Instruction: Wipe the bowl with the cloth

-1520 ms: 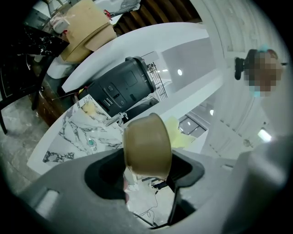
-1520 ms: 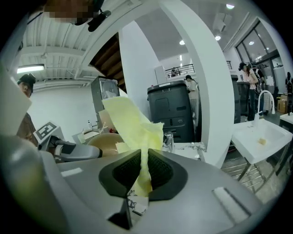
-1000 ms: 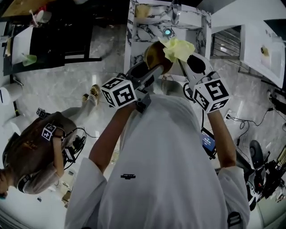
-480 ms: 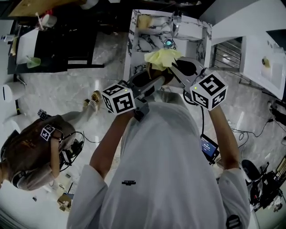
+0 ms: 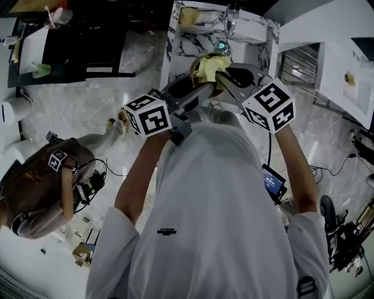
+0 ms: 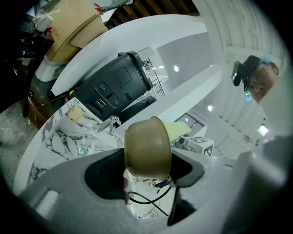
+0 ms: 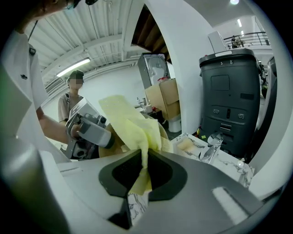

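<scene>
A tan-brown bowl [image 6: 147, 146] is held up in front of me, tipped on its side, with my left gripper [image 5: 196, 89] shut on its rim. In the left gripper view its rounded outside fills the gap between the jaws. A yellow cloth [image 7: 132, 130] hangs pinched in my right gripper [image 7: 144, 171], which is shut on it. In the head view the cloth [image 5: 210, 65] lies bunched against the bowl's [image 5: 195, 75] opening, with the right gripper [image 5: 227, 75] just to its right. The right gripper view shows the bowl [image 7: 109, 148] behind the cloth and the left gripper [image 7: 89, 132] beside it.
A marble counter [image 5: 193, 35] with a sink, drain and faucet [image 5: 229, 17] lies just beyond the bowl. A black machine [image 7: 229, 91] stands behind the faucet. A person [image 5: 41, 187] sits on the floor at left. Cables and gear lie on the floor at right.
My right gripper has swung left and tilted down, bringing the cloth from above and right of the bowl onto its opening. The left gripper and the bowl have stayed about where they were.
</scene>
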`<state>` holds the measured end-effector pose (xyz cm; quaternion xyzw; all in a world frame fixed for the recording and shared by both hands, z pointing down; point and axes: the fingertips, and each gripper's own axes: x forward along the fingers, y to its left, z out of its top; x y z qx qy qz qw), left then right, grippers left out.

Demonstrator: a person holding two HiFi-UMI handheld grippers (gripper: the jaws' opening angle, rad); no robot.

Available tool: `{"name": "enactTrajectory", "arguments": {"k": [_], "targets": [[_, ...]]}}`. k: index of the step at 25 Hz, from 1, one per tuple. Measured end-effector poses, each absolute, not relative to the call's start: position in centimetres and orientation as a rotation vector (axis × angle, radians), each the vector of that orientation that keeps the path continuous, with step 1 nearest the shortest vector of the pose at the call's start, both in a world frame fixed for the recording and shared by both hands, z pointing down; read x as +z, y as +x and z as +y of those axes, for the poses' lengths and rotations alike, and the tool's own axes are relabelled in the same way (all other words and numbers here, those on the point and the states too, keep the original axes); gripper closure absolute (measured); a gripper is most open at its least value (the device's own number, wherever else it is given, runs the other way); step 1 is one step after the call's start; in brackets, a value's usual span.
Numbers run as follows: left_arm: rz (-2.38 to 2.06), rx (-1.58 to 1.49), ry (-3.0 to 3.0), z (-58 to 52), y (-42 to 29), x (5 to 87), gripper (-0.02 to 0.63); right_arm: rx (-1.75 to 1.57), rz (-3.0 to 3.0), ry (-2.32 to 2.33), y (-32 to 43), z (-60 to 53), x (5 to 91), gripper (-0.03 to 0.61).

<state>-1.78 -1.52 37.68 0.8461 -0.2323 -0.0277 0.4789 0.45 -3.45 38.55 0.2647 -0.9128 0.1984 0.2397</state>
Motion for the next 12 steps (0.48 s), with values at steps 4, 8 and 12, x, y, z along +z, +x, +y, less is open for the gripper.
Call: {"name": "enactTrajectory", "arguments": {"k": [4, 8, 12], "targets": [[-0.590, -0.098, 2.054, -2.1, -2.3, 37.6, 0.345, 0.610, -2.492, 0.691, 0.0, -2.8, 38.9, 0.538], [-0.609, -0.108, 2.059, -2.7, -2.7, 37.4, 0.347, 0.684, -2.493, 0.649, -0.7, -2.2, 38.9, 0.538], [-0.611, -0.089, 2.073, -2.9, -2.5, 37.5, 0.350, 0.703, -2.477, 0.628, -1.3, -1.5, 39.0, 0.540]]}}
